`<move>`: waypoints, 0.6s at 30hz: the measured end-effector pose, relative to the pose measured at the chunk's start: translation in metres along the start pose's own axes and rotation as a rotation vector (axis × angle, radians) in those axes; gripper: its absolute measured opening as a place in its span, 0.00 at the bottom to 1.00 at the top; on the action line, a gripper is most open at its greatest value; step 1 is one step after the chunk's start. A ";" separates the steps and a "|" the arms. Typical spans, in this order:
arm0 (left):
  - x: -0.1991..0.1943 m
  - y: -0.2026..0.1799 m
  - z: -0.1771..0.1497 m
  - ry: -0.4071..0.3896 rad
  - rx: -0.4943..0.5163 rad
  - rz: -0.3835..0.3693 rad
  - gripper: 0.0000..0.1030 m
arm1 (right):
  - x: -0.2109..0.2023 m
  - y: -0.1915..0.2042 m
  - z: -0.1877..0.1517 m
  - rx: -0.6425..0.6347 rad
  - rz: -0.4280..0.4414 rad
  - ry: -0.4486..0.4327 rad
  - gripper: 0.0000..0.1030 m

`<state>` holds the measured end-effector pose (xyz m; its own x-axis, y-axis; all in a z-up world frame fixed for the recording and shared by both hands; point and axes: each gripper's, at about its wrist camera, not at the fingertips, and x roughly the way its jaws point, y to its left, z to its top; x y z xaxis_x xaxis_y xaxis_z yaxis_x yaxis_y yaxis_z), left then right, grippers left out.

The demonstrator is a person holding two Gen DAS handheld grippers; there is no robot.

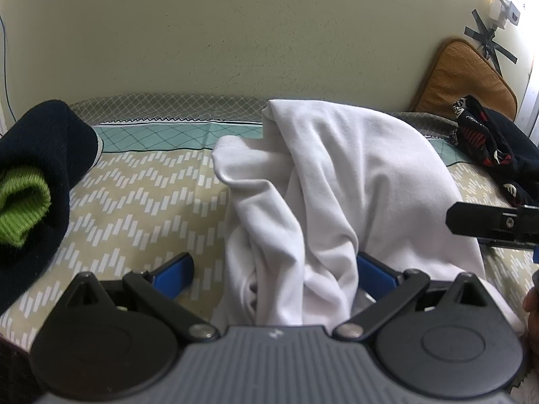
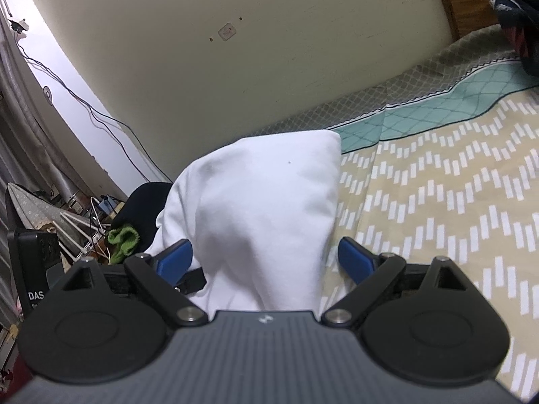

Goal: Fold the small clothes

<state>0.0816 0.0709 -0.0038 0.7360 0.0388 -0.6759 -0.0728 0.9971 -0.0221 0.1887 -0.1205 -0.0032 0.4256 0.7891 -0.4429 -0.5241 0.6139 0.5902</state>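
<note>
Cloth is what you are dealing with: a white garment (image 1: 340, 181), thin and limp, heaped in soft ridges at the centre of the left wrist view on the patterned bedspread (image 1: 141, 195). It looks light and will drape and slide over itself, so expect any fold to sag unless you lay it flat first.

Your left gripper (image 1: 274, 272) has its blue fingers (image 1: 173, 274) spread wide, with the bunched lower part of the garment lying between them; nothing is pinched. Your right gripper (image 2: 266, 256) is likewise spread, its blue fingers (image 2: 357, 261) on either side of a raised white fold that fills the middle of the right wrist view. From the left view its black body (image 1: 495, 224) shows at the right edge, just beside the cloth.

Take hold at a hem or a seamed edge, such as the stitched rim at the upper left of the heap, since a doubled edge probably gives the pads more to bite on than a single loose layer. Grabbing the crown of the mound would likely lift several layers at once.

Other pieces lie apart: a dark garment with green cuff (image 1: 30, 202) at the left edge, and a black and red patterned garment (image 1: 485, 138) at the upper right.
</note>
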 end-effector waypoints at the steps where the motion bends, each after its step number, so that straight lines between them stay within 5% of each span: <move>1: 0.000 0.000 0.000 0.000 0.000 0.000 1.00 | 0.000 0.000 0.000 -0.001 -0.002 0.001 0.92; 18: 0.000 0.000 0.000 -0.002 -0.002 0.002 1.00 | 0.002 0.001 0.000 -0.003 -0.003 0.007 0.93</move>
<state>0.0814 0.0706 -0.0043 0.7373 0.0413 -0.6743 -0.0757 0.9969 -0.0218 0.1893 -0.1189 -0.0033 0.4223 0.7873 -0.4492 -0.5251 0.6164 0.5867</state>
